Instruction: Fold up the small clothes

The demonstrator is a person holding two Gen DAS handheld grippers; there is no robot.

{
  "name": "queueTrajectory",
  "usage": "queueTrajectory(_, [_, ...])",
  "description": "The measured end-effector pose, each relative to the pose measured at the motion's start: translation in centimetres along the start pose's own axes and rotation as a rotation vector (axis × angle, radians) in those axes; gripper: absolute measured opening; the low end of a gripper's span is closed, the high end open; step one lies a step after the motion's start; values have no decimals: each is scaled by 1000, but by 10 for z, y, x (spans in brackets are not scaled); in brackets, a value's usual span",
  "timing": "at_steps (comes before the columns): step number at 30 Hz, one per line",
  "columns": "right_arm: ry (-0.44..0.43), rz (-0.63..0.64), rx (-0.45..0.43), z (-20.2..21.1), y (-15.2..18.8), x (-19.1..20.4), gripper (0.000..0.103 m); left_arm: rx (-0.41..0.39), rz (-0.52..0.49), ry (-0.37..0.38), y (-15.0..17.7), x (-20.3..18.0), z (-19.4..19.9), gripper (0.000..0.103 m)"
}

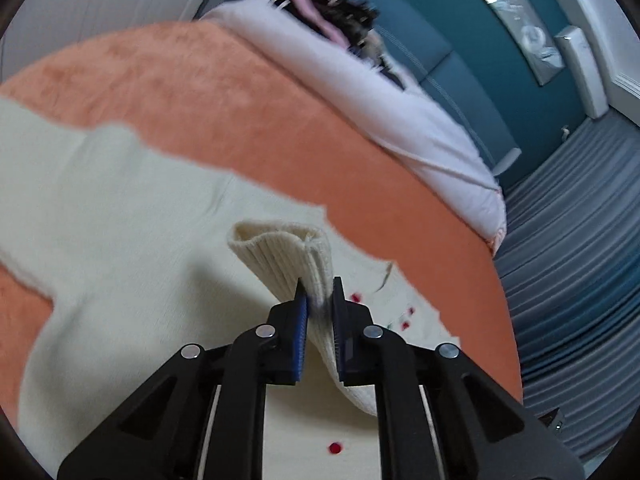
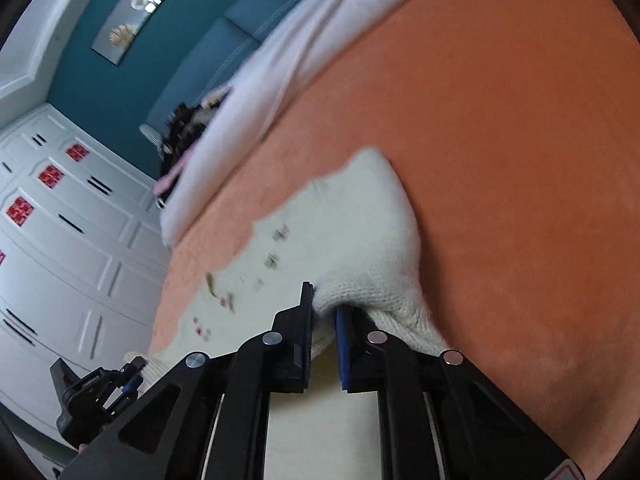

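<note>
A small cream knit sweater [image 1: 120,208] with red and green dots lies spread on an orange blanket [image 1: 240,120]. My left gripper [image 1: 319,292] is shut on its ribbed sleeve cuff [image 1: 288,252], which stands up between the blue pads. In the right wrist view the sweater [image 2: 340,232] lies on the blanket [image 2: 500,140], and my right gripper [image 2: 324,304] is shut on a bunched knit fold at its edge. The left gripper [image 2: 132,376] shows at the lower left of that view.
A white duvet [image 1: 360,92] lies along the far side of the bed with dark and pink clothes [image 1: 332,16] beyond it. A teal wall [image 1: 500,60] and a grey striped floor [image 1: 580,260] lie past the bed edge. White wardrobe doors [image 2: 60,240] stand nearby.
</note>
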State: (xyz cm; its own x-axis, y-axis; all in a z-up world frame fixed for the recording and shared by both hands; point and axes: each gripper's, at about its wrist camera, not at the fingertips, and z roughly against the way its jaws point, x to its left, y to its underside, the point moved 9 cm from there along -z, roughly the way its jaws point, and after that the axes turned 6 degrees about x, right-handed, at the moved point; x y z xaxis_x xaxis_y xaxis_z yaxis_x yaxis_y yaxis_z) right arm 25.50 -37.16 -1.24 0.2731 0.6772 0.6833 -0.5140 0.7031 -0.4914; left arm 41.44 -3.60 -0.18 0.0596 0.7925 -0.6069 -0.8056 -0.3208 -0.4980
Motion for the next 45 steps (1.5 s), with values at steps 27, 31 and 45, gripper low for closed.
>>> queueTrajectory(27, [340,218,77,-23,20,-36,6,33,38,-20,77,85,-56,14])
queueTrajectory(31, [375,203,135,-39,46,-74,0,29,46,-6,78,87,-55,14])
queueTrajectory(45, [354,363,197,24,163,-30,19,-320,582,-178,-12,313,156,95])
